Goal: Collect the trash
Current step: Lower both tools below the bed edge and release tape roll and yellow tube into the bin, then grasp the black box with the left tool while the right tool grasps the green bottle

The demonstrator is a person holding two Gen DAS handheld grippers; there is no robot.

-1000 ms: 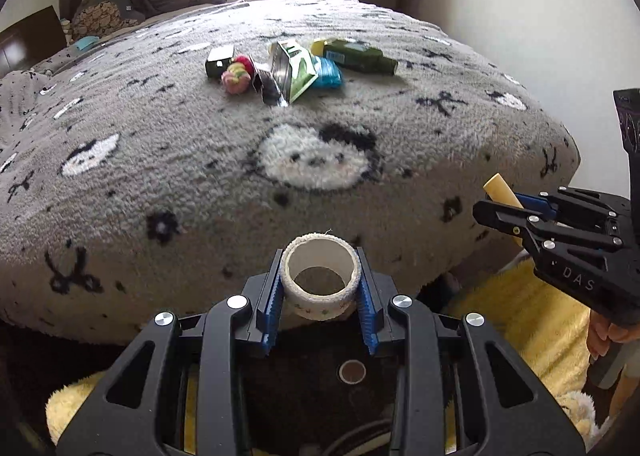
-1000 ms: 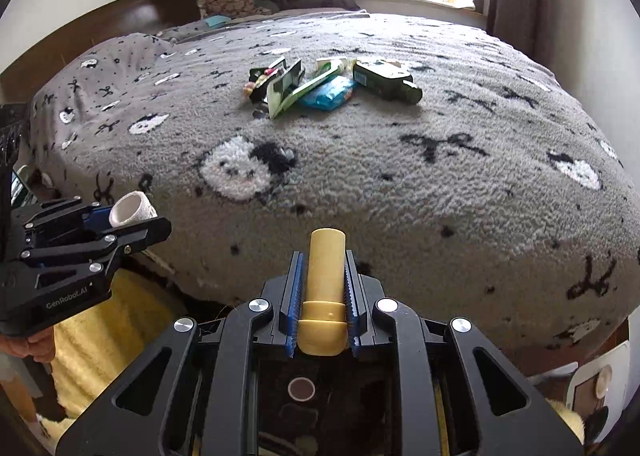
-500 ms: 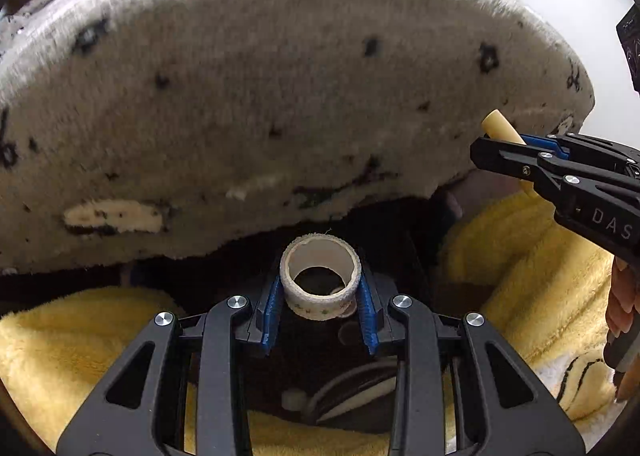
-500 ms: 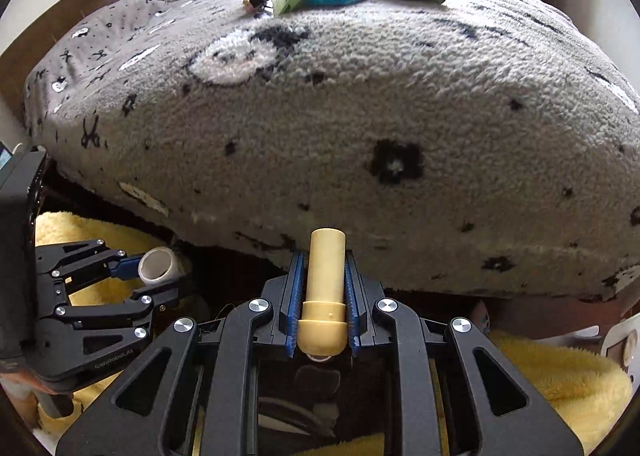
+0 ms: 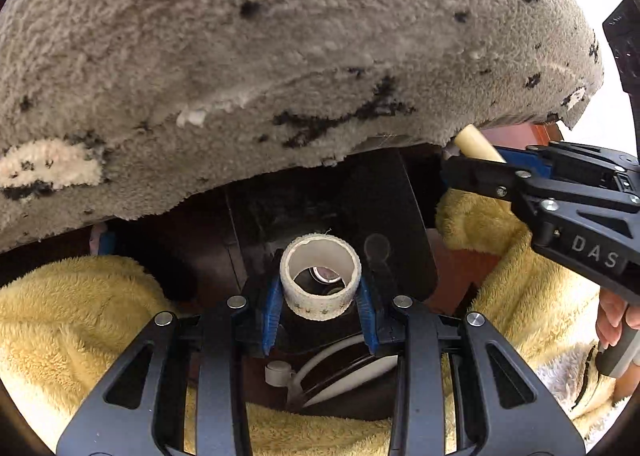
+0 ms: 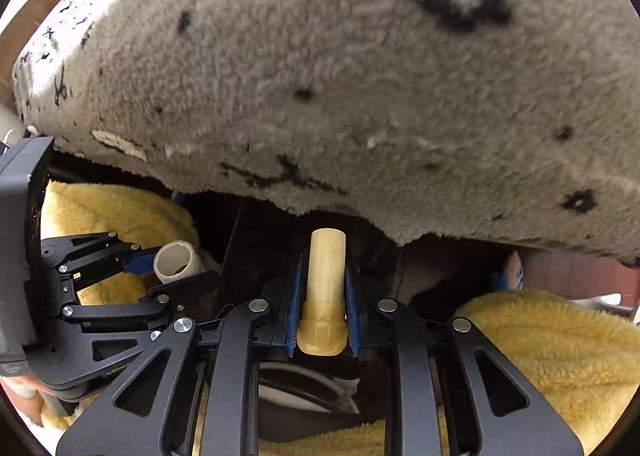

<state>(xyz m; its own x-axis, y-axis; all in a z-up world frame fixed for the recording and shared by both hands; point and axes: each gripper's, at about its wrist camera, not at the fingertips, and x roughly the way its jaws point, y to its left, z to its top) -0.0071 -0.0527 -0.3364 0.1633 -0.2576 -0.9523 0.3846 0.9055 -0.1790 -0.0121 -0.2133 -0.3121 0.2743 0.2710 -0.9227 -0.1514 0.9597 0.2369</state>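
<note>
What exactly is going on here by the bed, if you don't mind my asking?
A person is collecting trash with a handheld gripper in each hand. The left gripper is shut on a white tape roll, and the right gripper is shut on a yellowish tube. Both are held low in front of the edge of the grey blanket, above a dark bin that sits between folds of yellow blanket. Neither piece has been let go yet.
</note>
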